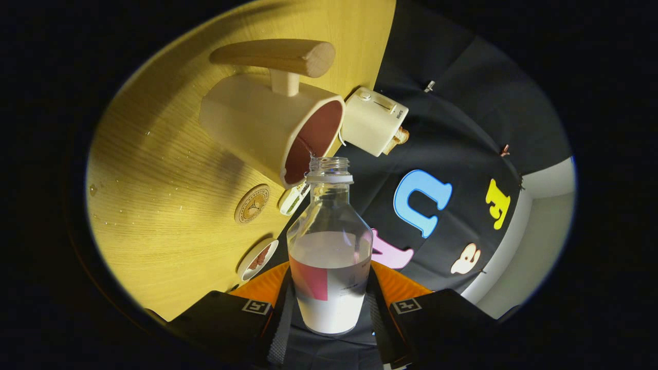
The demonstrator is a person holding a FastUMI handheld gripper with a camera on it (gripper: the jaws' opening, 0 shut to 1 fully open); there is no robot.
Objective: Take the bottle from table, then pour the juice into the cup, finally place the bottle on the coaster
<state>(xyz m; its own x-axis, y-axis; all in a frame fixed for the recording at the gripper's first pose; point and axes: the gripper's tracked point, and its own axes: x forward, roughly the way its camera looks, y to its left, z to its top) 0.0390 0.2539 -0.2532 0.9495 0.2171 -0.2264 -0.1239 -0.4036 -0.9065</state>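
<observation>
- The light wooden table (169, 205) takes up the space beyond my fingers, and the whole scene is rolled sideways, so its surface stands like a wall.
- A cream cup with a dark red inside and a stout wooden handle (267, 128) sits on that table; its open mouth faces the neck of what I carry.
- My gripper (329, 303) is closed on a clear plastic bottle with a red label patch and white liquid in its lower part (329, 257): both fingers press its sides, narrowed to the bottle's width.
- The bottle's uncapped mouth is right at the cup's rim, and a thin thread of liquid runs between them.
- A small cream box-shaped appliance (374, 121) stands just beside the cup.
- A round wooden coaster with a printed emblem (252, 204) lies on the table near the cup, bare.
</observation>
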